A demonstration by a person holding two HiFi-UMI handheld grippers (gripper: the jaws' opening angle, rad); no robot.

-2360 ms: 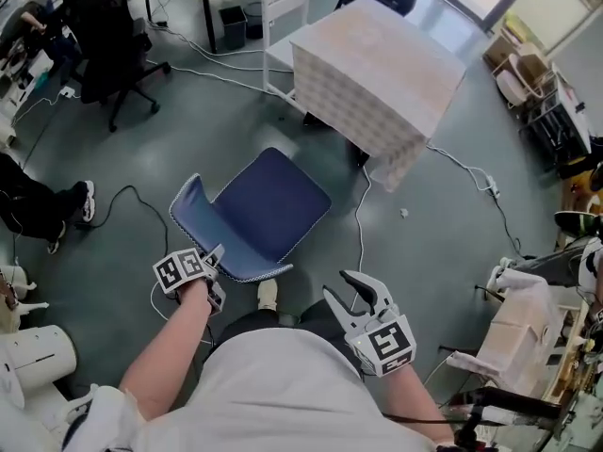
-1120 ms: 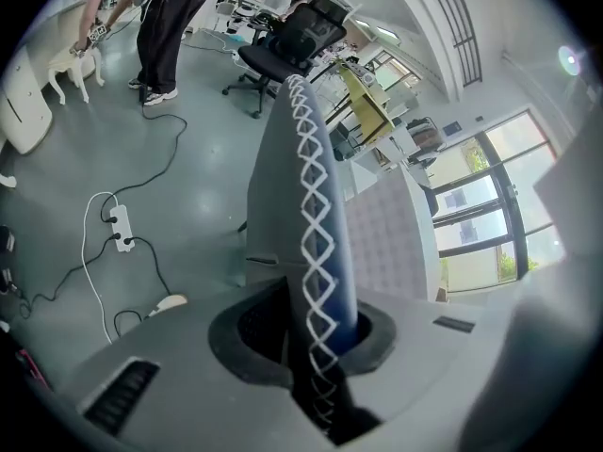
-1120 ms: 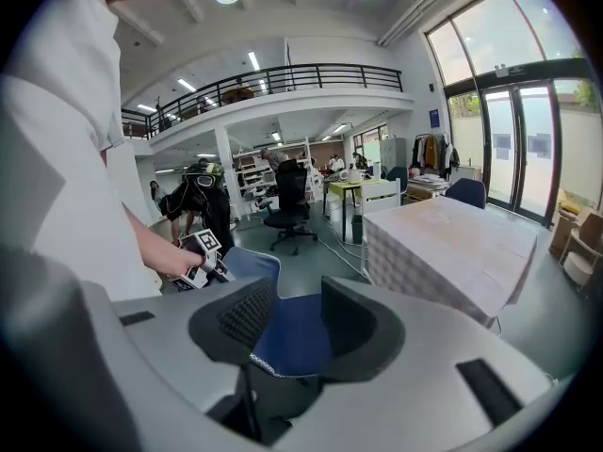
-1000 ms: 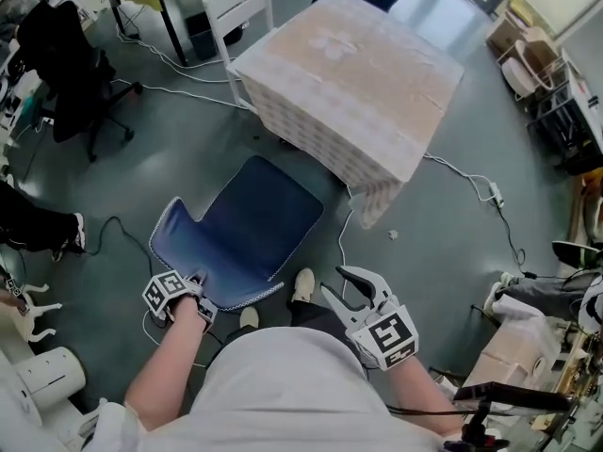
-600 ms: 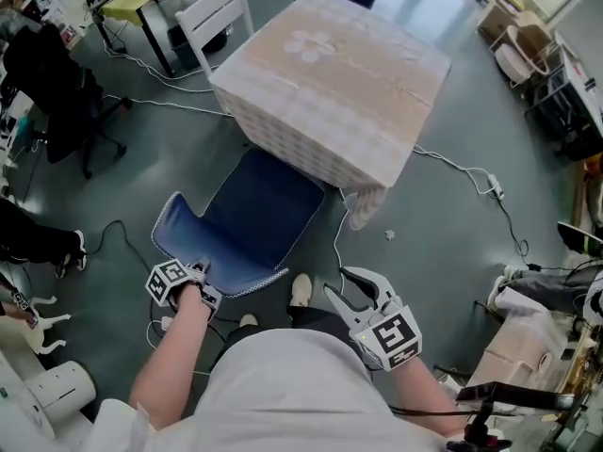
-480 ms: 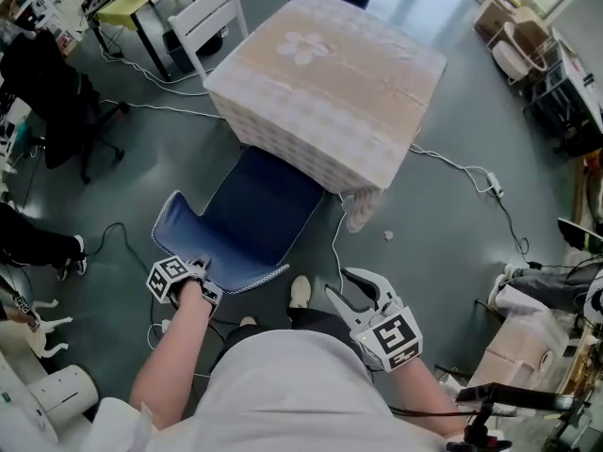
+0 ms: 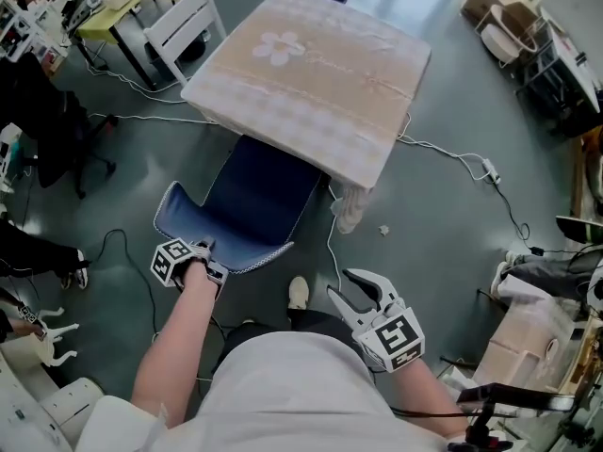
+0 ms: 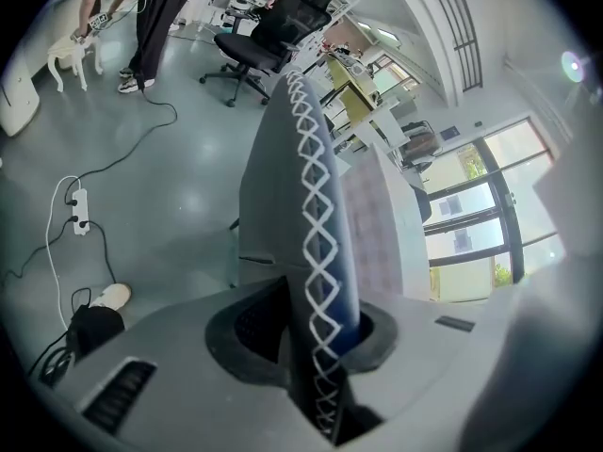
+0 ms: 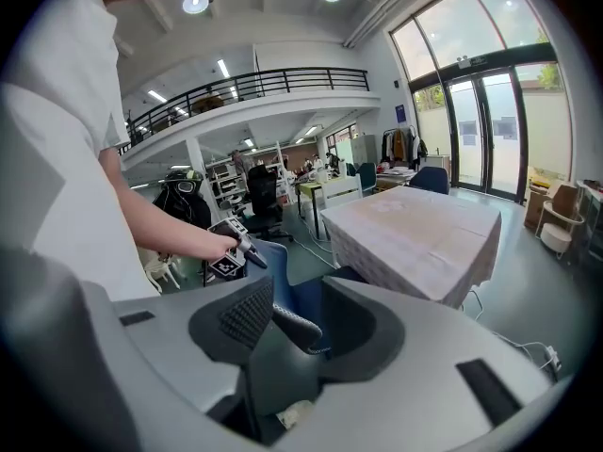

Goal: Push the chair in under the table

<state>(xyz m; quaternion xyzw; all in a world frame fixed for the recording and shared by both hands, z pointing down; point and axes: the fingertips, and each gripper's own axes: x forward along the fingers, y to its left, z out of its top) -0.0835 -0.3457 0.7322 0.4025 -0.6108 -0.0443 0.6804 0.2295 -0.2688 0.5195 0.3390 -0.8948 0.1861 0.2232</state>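
Observation:
A blue chair (image 7: 254, 196) stands with the front of its seat under the table (image 7: 311, 64), which is draped in a beige patterned cloth. My left gripper (image 7: 203, 250) holds the top edge of the chair's backrest (image 8: 316, 215). In the left gripper view that stitched edge runs between the jaws of the left gripper (image 8: 311, 347), which are opening. My right gripper (image 7: 341, 283) hovers open and holds nothing, off the chair at the near right. The right gripper view shows the right gripper (image 9: 301, 323) wide, with the chair (image 9: 283, 299) and the table (image 9: 424, 229) beyond.
A white slatted chair (image 7: 184, 26) stands at the table's far left corner. Cables (image 7: 443, 153) cross the floor on both sides of the table. A black office chair (image 7: 47, 111) and a seated person's legs (image 7: 28, 248) are at the left. Boxes and clutter (image 7: 528, 318) line the right.
The chair has slid forward, and more of its seat is under the table's cloth. My left gripper went forward with the backrest. The right gripper kept its pose beside me.

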